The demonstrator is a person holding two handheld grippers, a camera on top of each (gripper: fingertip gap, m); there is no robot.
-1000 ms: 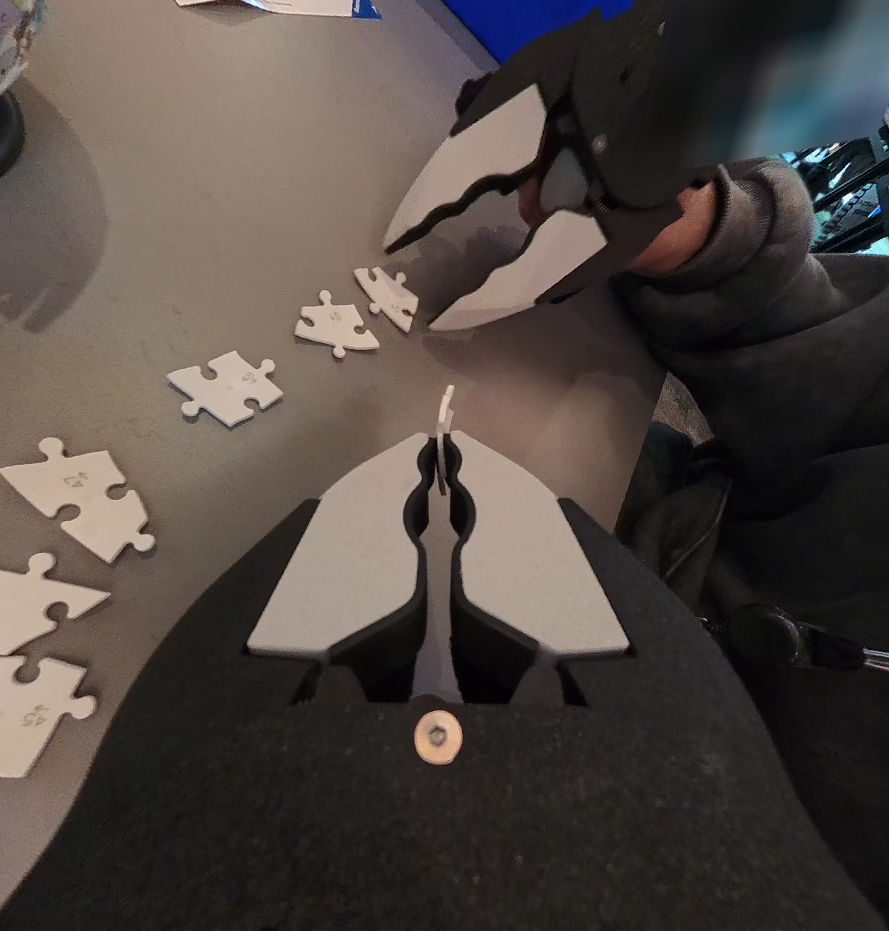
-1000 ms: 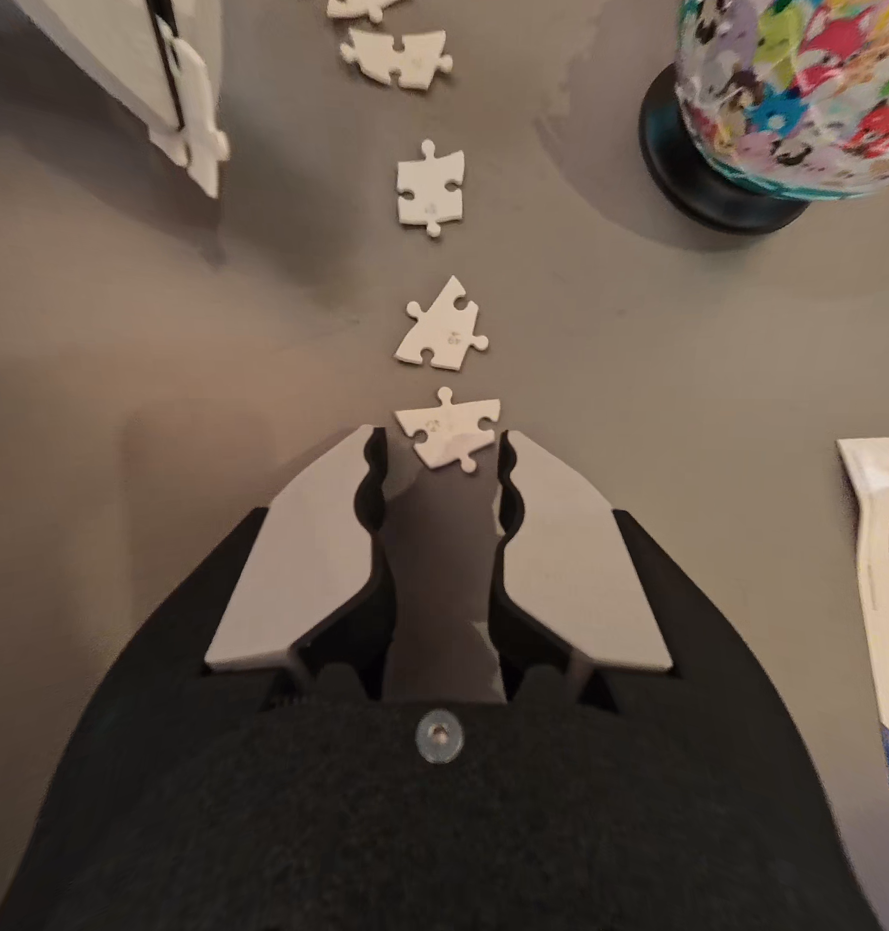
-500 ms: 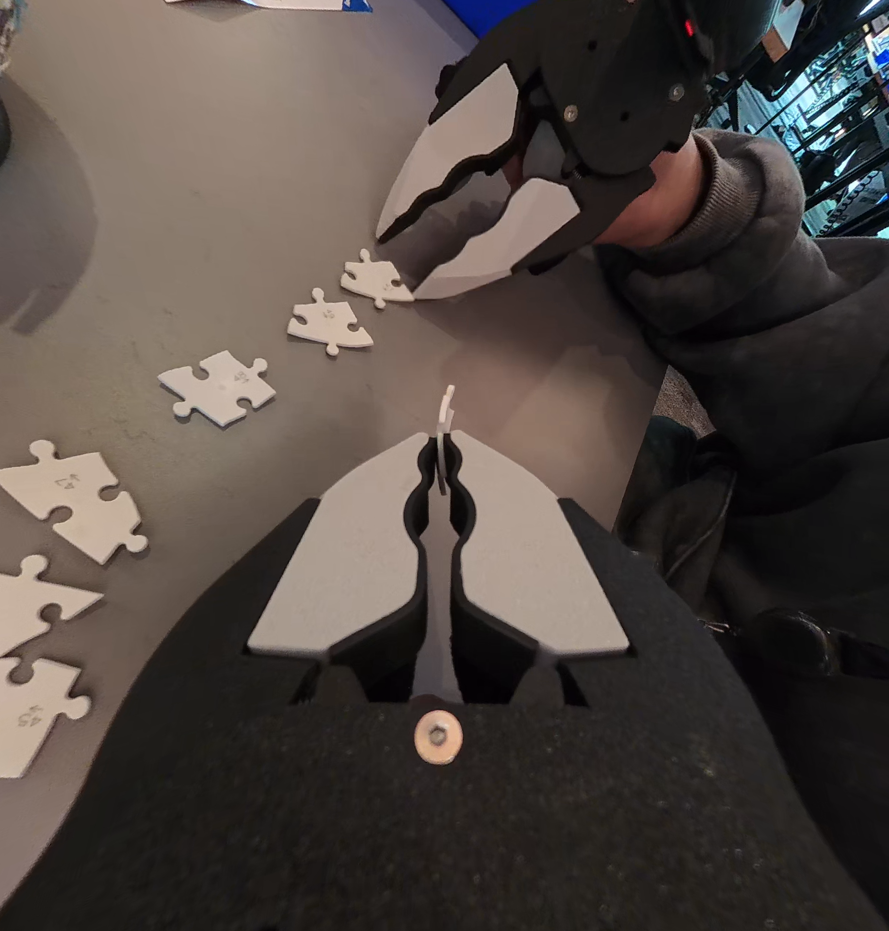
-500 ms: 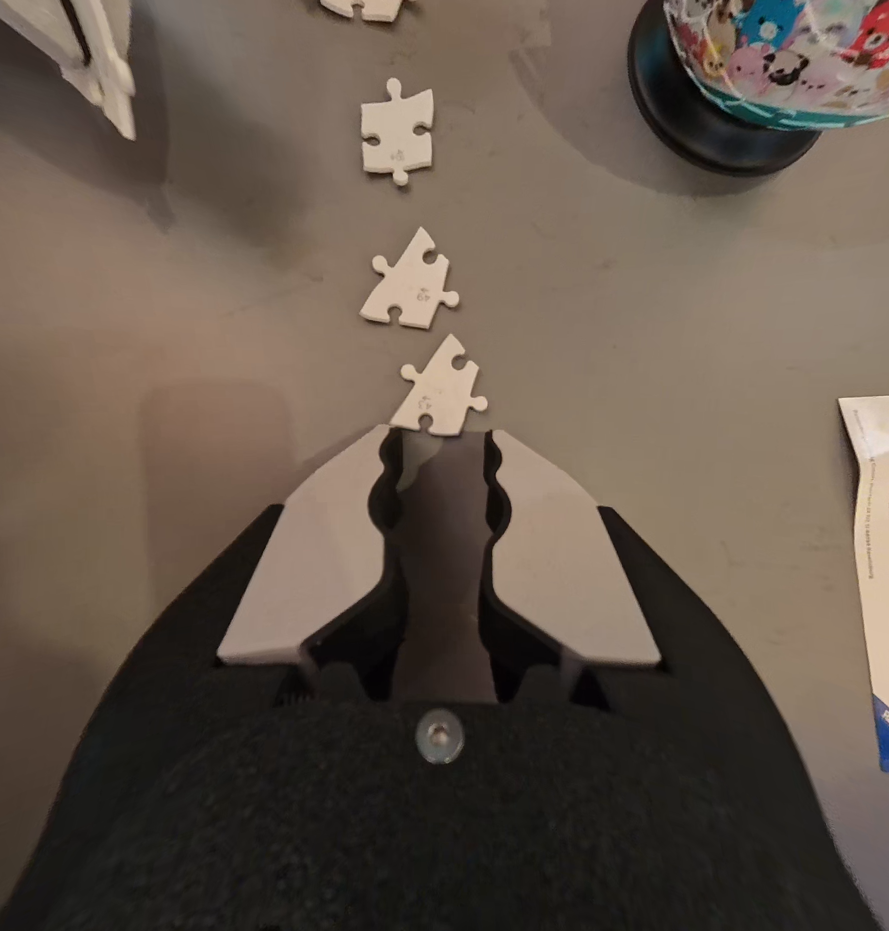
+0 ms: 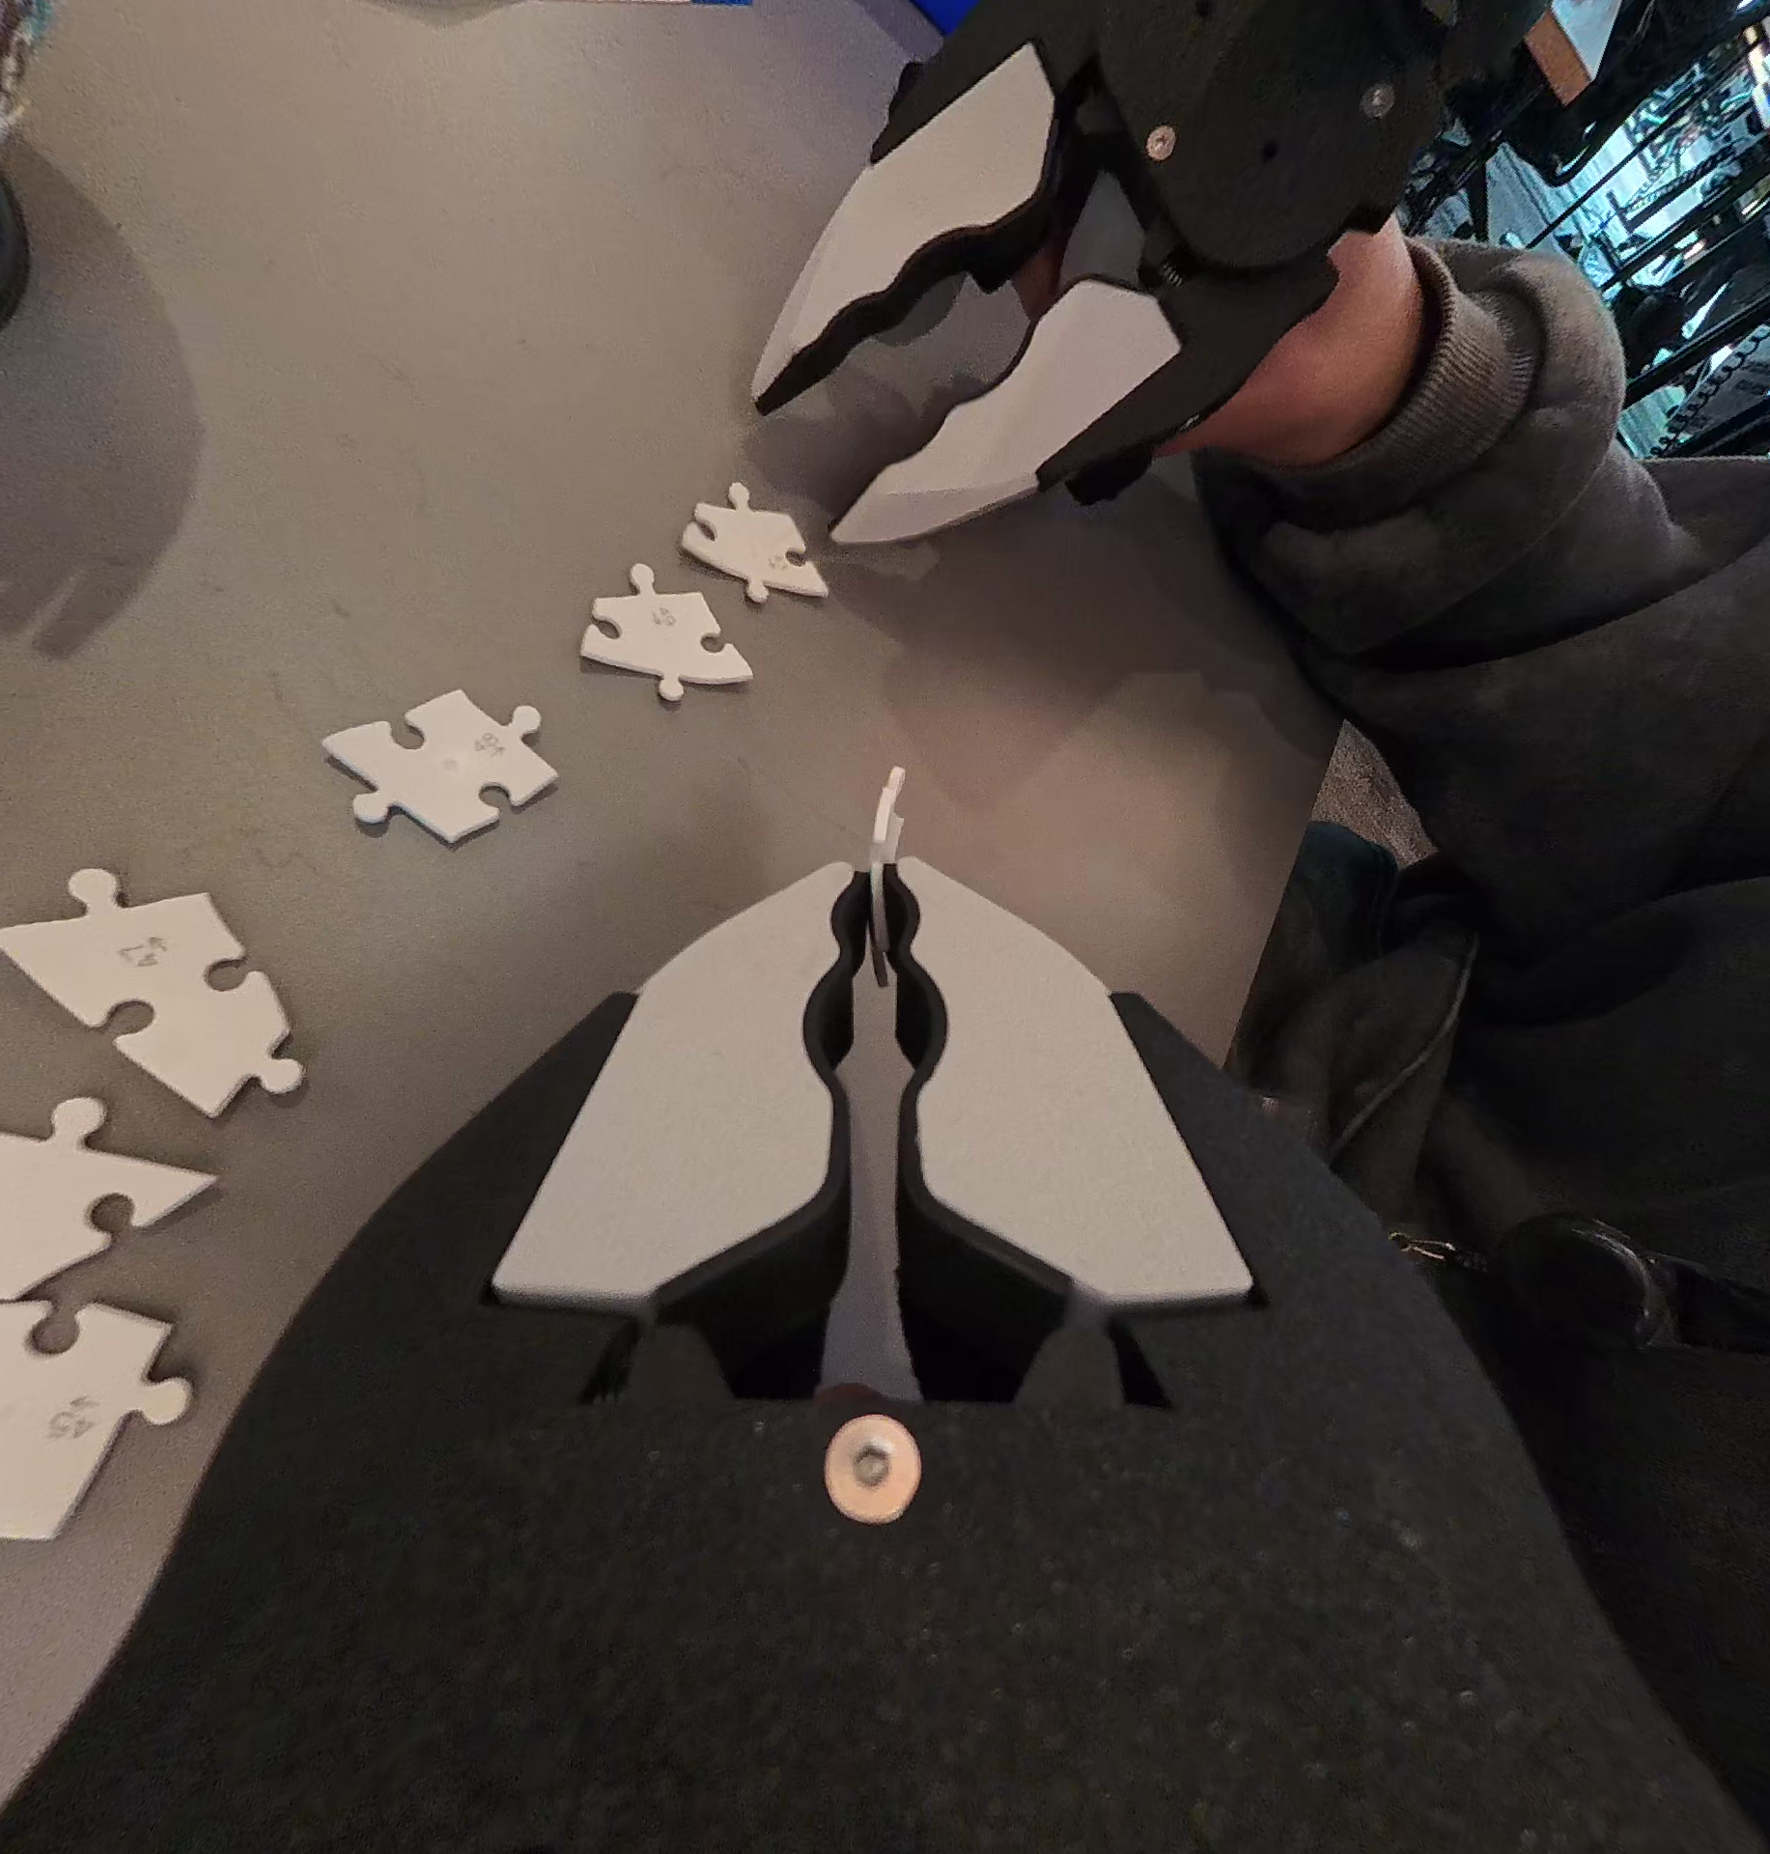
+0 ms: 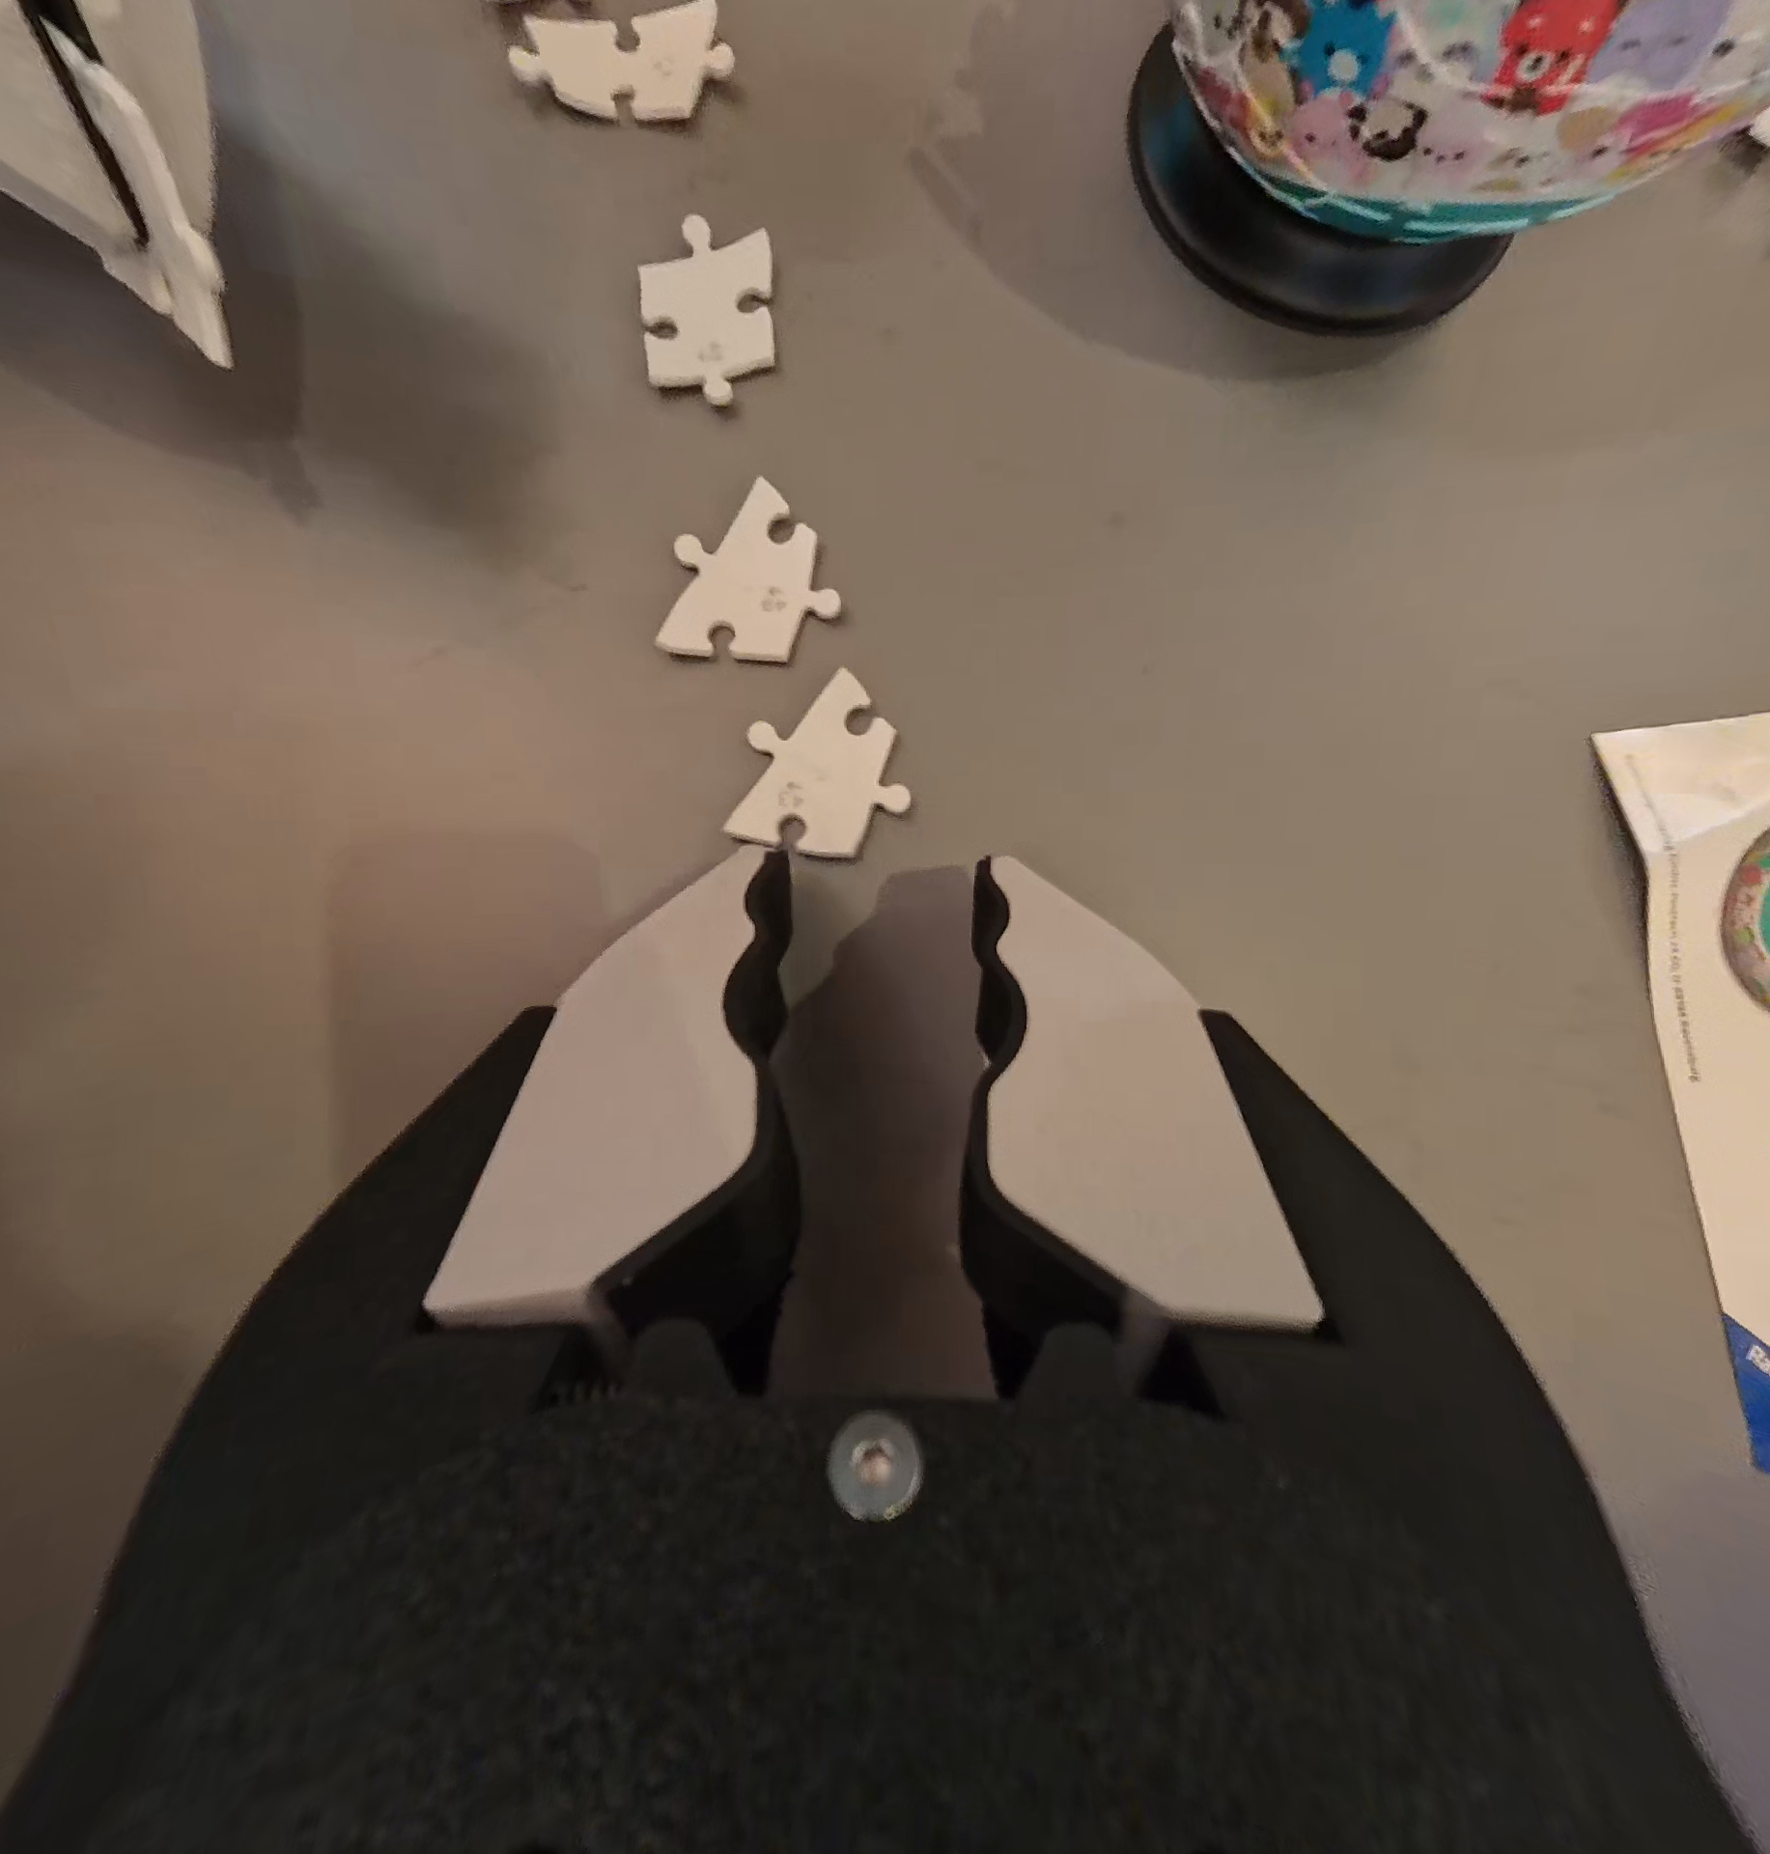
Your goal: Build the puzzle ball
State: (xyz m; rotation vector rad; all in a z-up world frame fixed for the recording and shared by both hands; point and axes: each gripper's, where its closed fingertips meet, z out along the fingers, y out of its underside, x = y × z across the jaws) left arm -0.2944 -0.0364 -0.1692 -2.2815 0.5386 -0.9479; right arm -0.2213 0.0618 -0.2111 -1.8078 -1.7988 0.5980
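Note:
My left gripper (image 5: 875,883) is shut on a white puzzle piece (image 5: 887,823), held edge-on above the grey table (image 5: 409,351). It also shows in the right wrist view at top left, with the piece (image 6: 148,211) in it. My right gripper (image 6: 881,868) is open and low over the table; its left fingertip touches the nearest white piece (image 6: 825,778), which lies just ahead of the jaws. The right gripper shows in the left wrist view (image 5: 795,467), next to that piece (image 5: 755,547). Several white pieces lie in a row beyond. The colourful puzzle ball (image 6: 1503,90) stands on a black base (image 6: 1312,271).
A printed leaflet (image 6: 1723,1003) lies at the right on the table. The person's dark sleeve (image 5: 1523,562) and the table edge (image 5: 1292,903) are at the right in the left wrist view. More white pieces (image 5: 153,988) lie at the left. The tips of one gripper are about 12 cm away from the tips of the other. The black base (image 6: 1312,271) sits 15 cm or so from the ends of my right fingers.
My right gripper has drawn back from the nearest piece, which has turned and slid ahead of the jaws. The jaws narrowed, then widened again. My left gripper still holds its piece.

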